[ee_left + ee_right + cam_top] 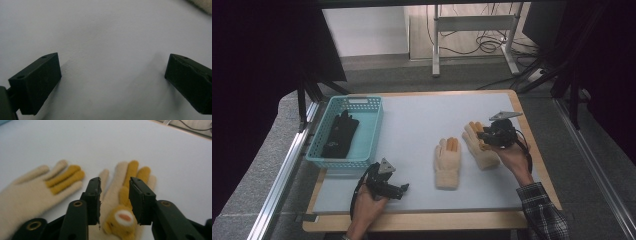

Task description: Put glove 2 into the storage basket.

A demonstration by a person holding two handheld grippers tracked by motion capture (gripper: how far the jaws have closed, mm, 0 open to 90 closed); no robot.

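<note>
Far left on your counter [412, 130] sits a teal basket [374, 131], with a black glove [340, 136] lying inside it, well apart from the work. Just below the basket's near corner, your left gripper [399, 190] rests low over the bare pale surface, held in your left hand [368, 209]; in the left gripper view its jaws stand wide apart with nothing between them, only counter under them. Moving right, a cream glove with orange fingers [447, 163] lies flat near the middle, fingers pointing away from you, cuff toward you. Just beside it on the right, close to it, lies the second cream glove [479, 149], angled a bit left, also flat on the counter. Your right gripper [484, 135] hangs right over that second glove, held in your right hand [511, 156], plaid sleeve [542, 212] coming in bottom right. In the right gripper view the jaws are part open above the glove's palm, a small bear patch [121, 218] showing between them; the pads aren't pressing on the fabric, so nothing is gripped. Whether the jaw tips touch the glove, can't tell.
</note>
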